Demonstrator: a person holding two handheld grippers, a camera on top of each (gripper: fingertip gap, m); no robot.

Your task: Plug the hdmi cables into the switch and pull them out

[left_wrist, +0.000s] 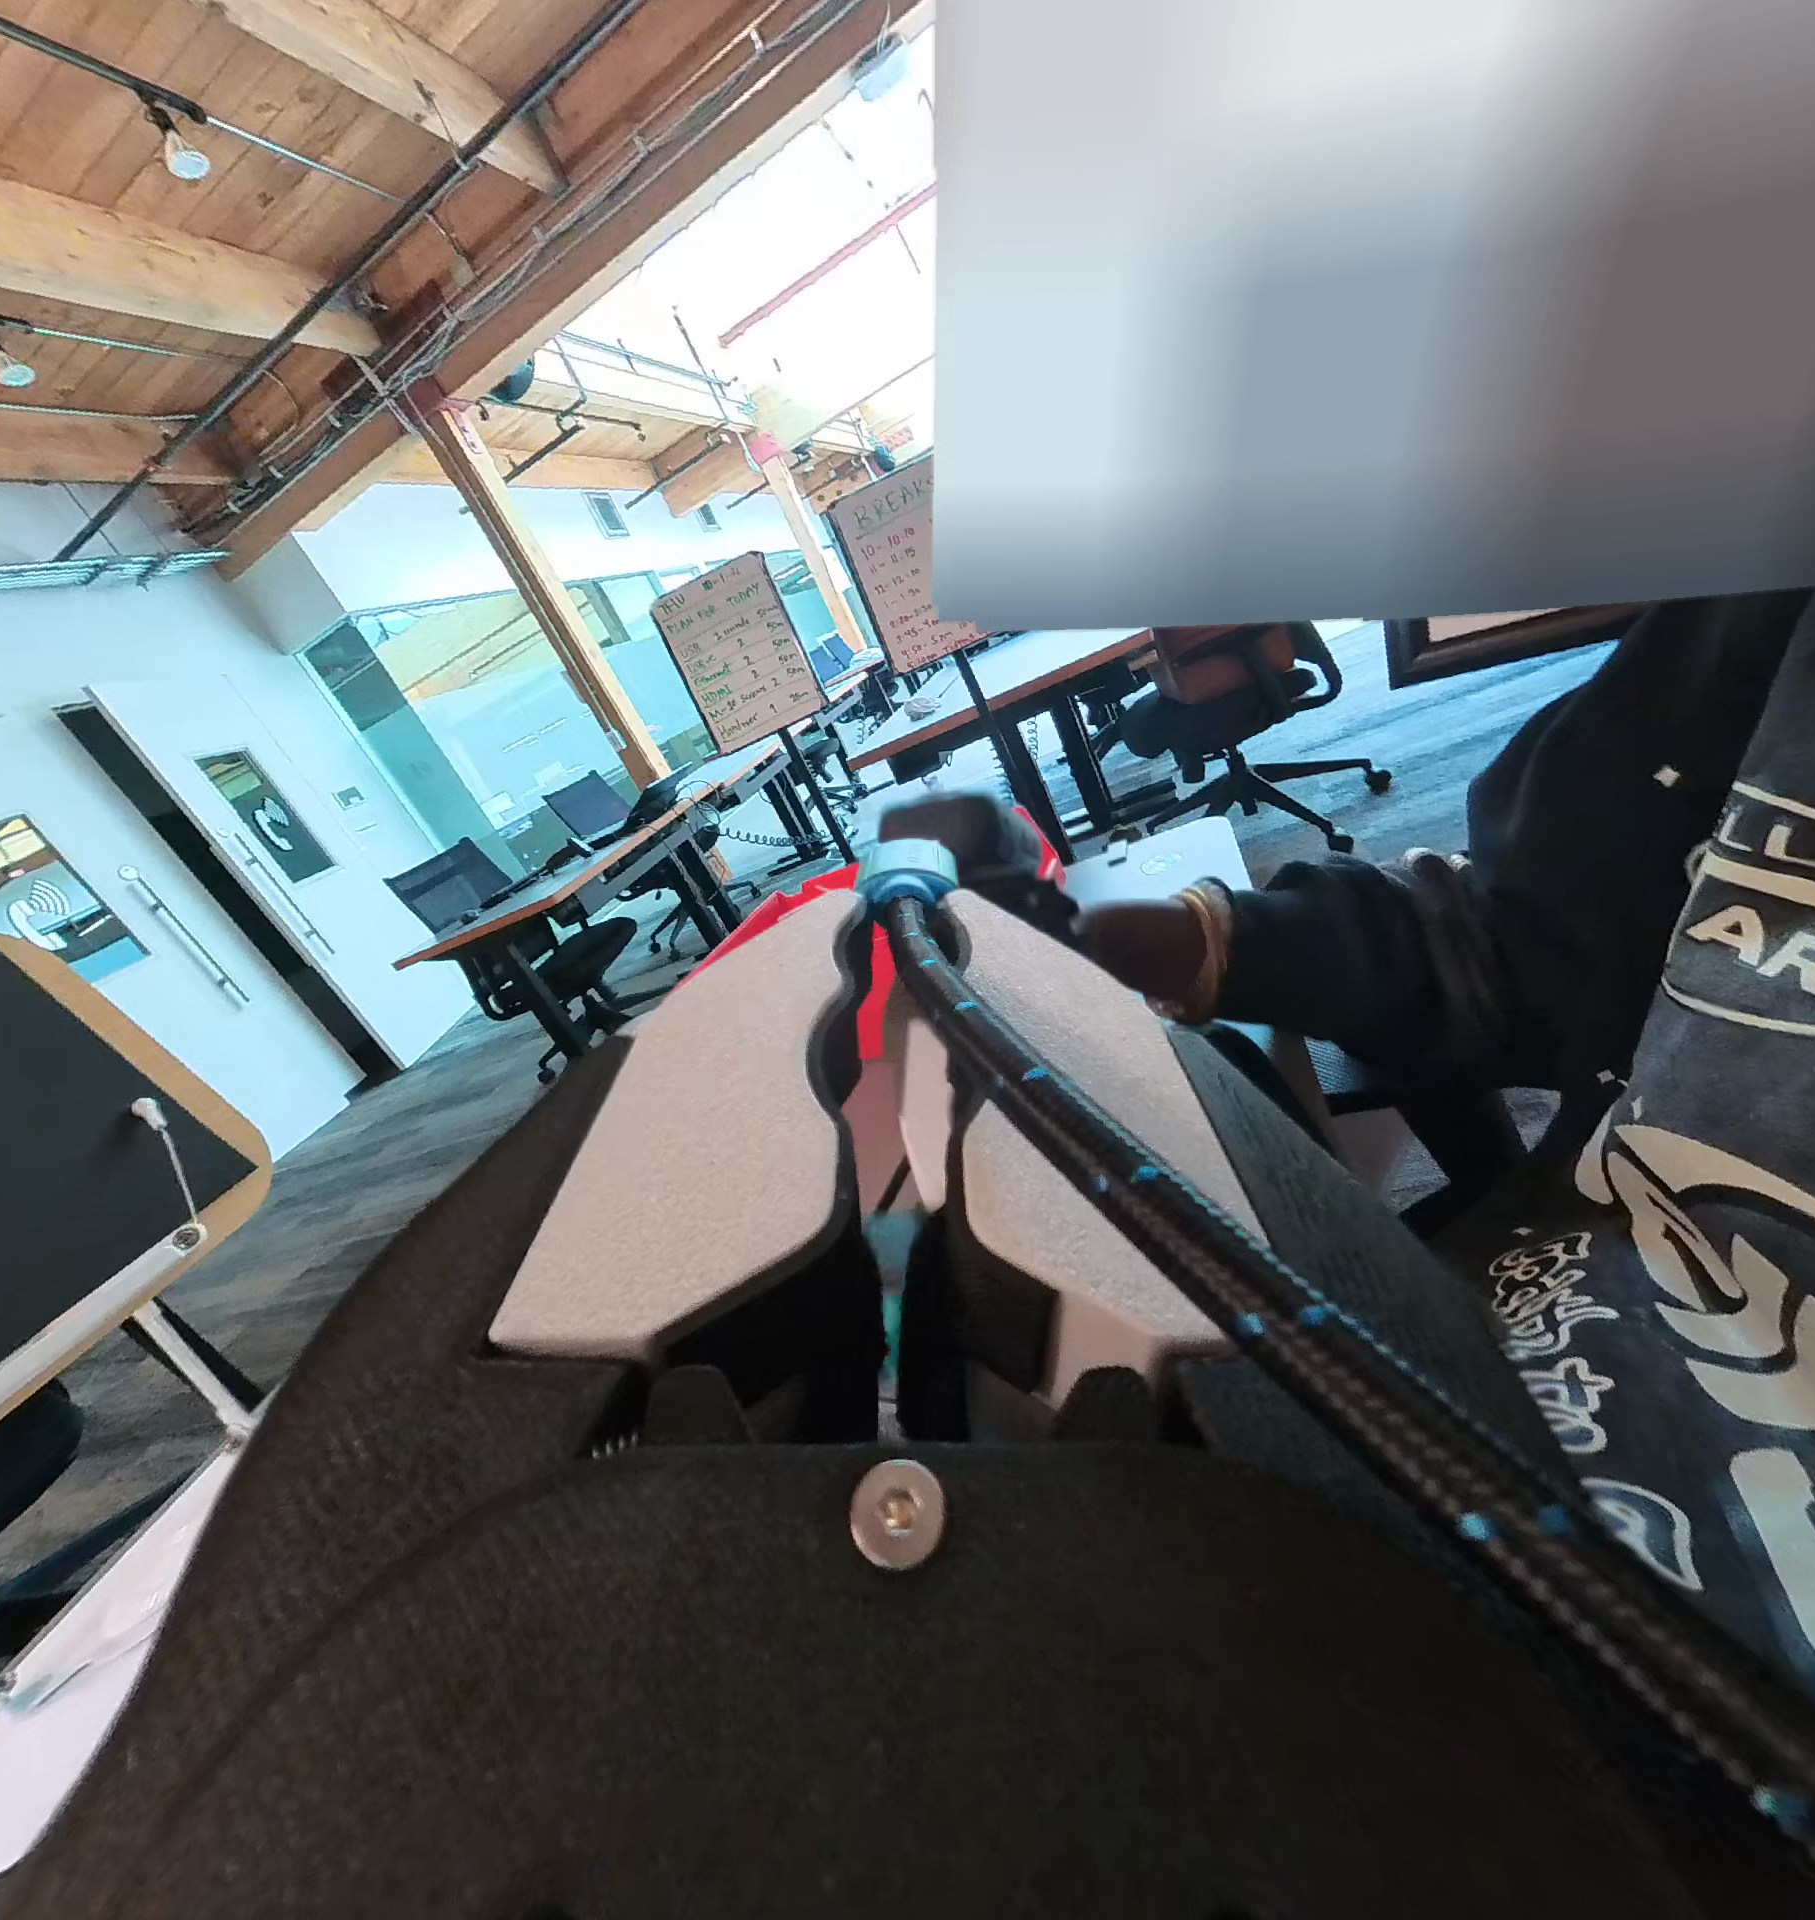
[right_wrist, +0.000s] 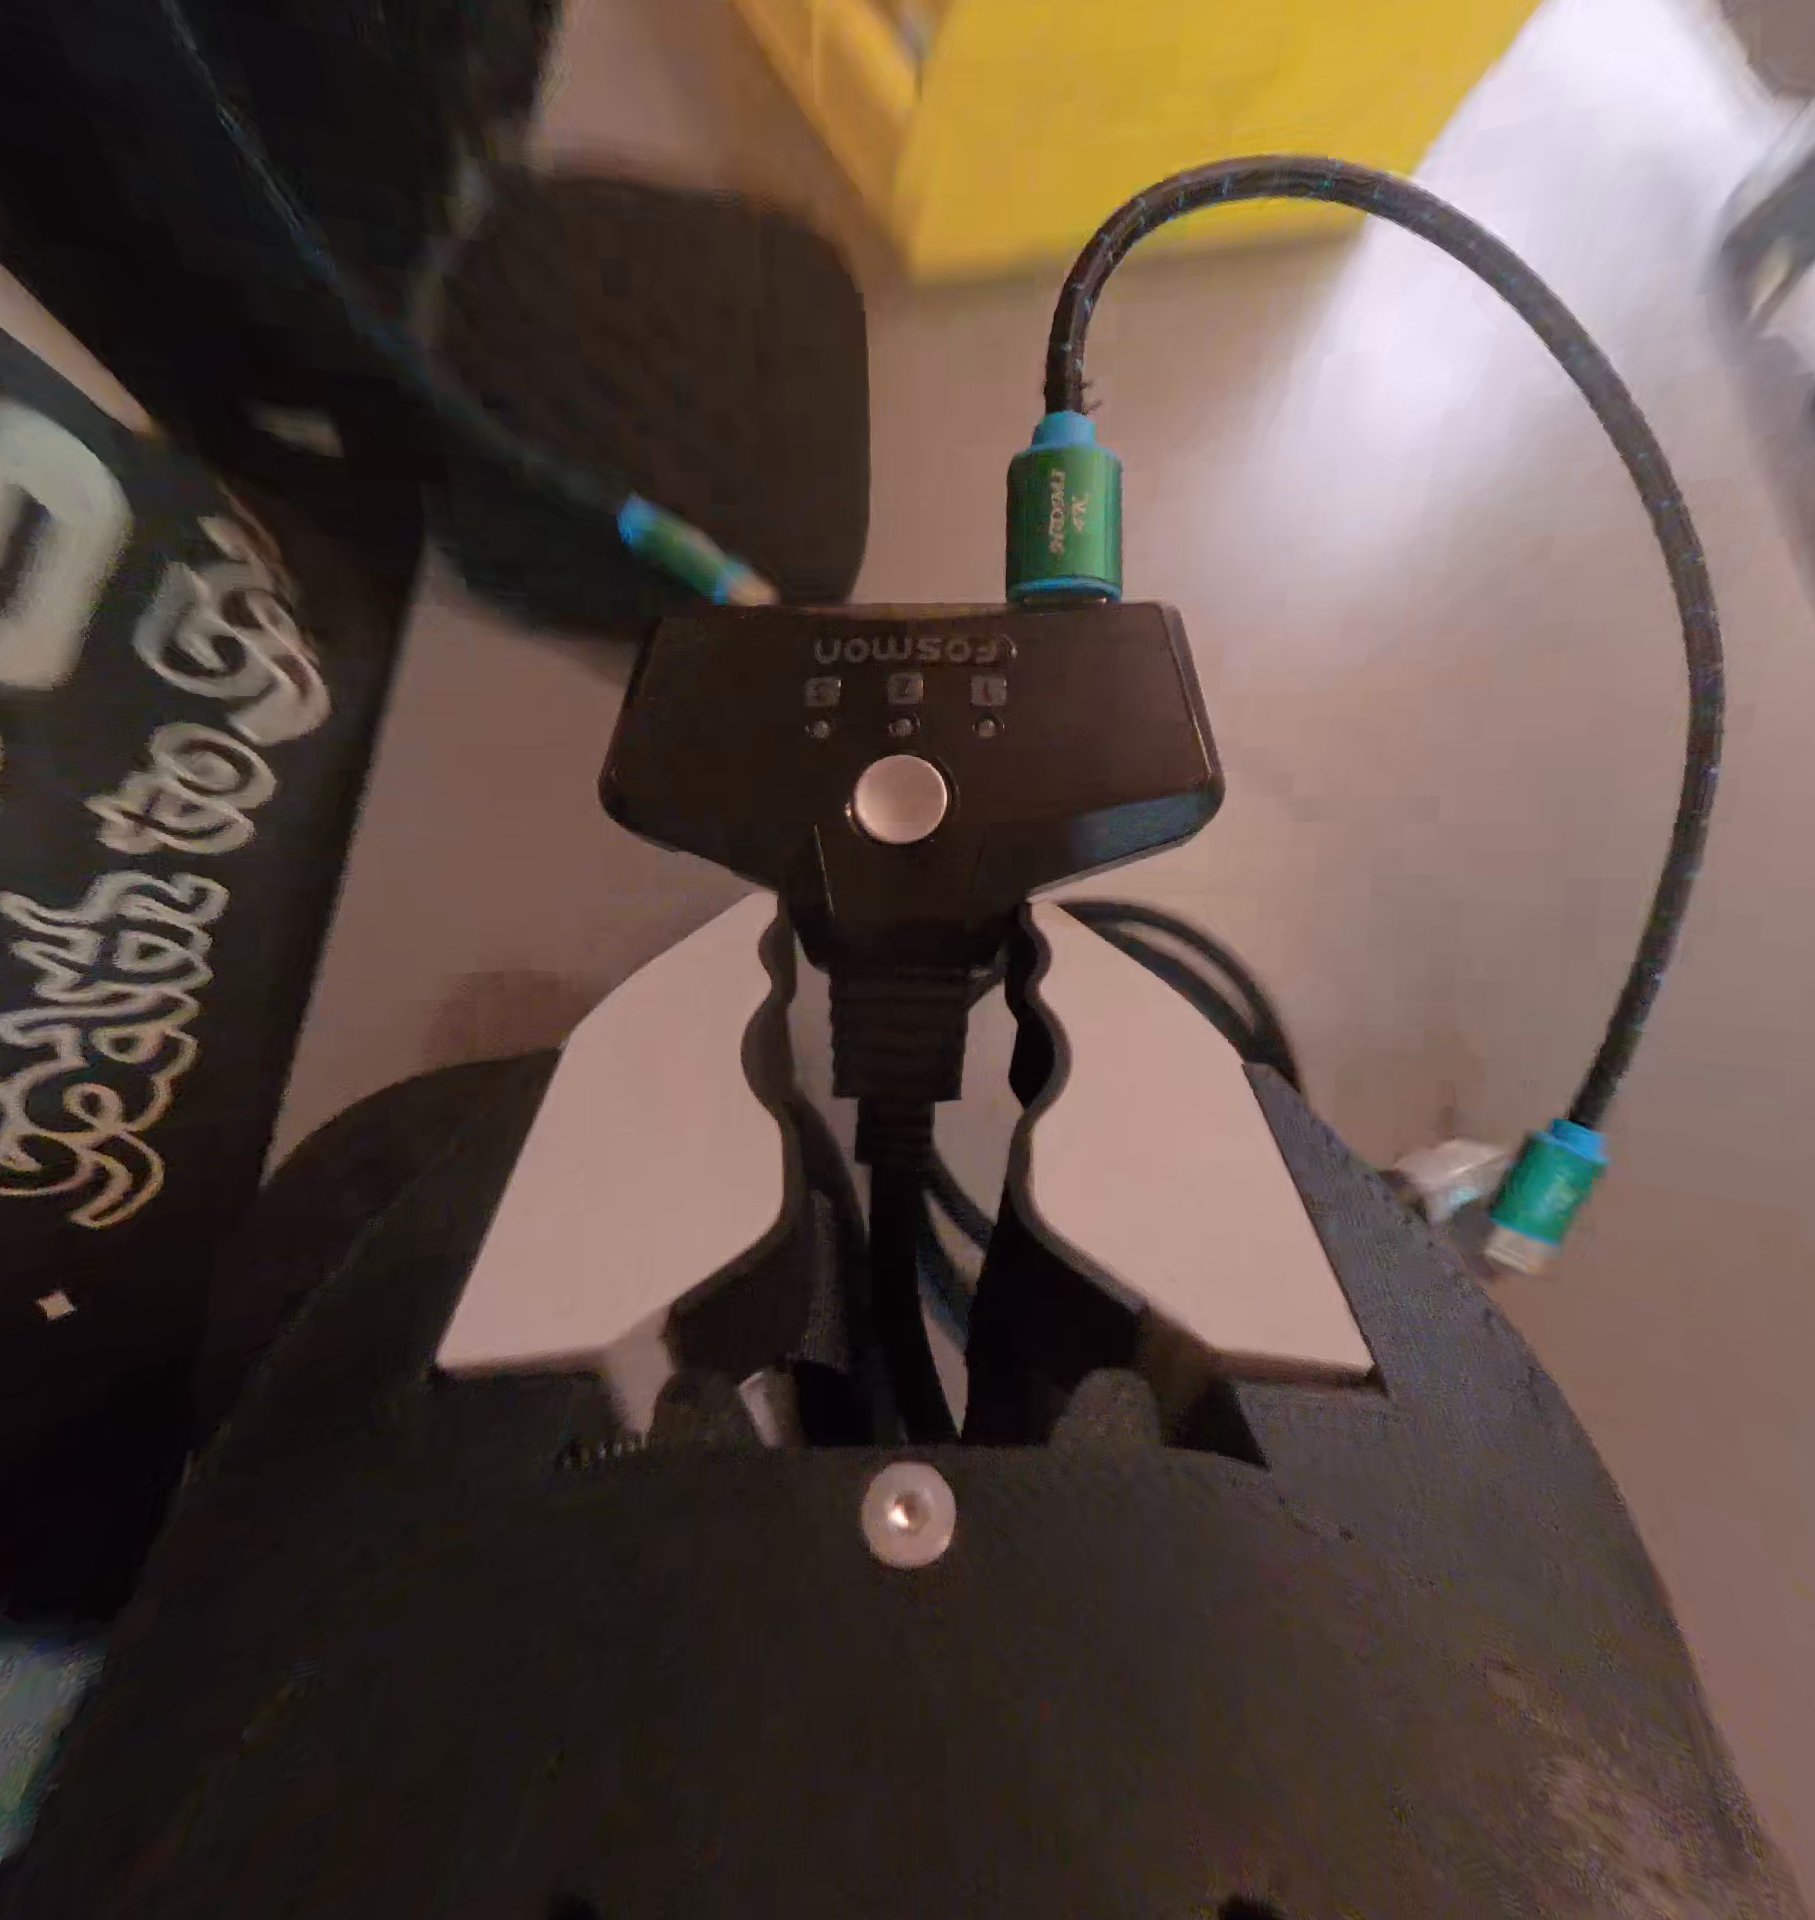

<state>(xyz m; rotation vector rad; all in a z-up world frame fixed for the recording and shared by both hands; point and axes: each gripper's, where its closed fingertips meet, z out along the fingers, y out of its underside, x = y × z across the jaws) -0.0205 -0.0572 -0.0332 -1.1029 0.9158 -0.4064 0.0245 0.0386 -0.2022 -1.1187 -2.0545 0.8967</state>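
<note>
In the right wrist view my right gripper (right_wrist: 903, 935) is shut on the narrow tail of the black HDMI switch (right_wrist: 908, 717) and holds it above the table. One green HDMI plug (right_wrist: 1064, 520) sits in the switch's far right port. Its braided cable (right_wrist: 1651, 623) loops right to a loose green plug (right_wrist: 1542, 1195). A second green plug (right_wrist: 695, 561), blurred, is angled at the switch's far left corner; I cannot tell if it is inserted. In the left wrist view my left gripper (left_wrist: 903, 914) is shut on this plug's collar (left_wrist: 913, 868), with its braided cable (left_wrist: 1142, 1174) trailing back.
A yellow box (right_wrist: 1090, 125) stands on the beige table (right_wrist: 1402, 779) beyond the switch. The person's dark printed top (right_wrist: 103, 935) is close on the left; a sleeve and hand (left_wrist: 1246, 935) show right of the left gripper. Desks and chairs (left_wrist: 591, 894) fill the room behind.
</note>
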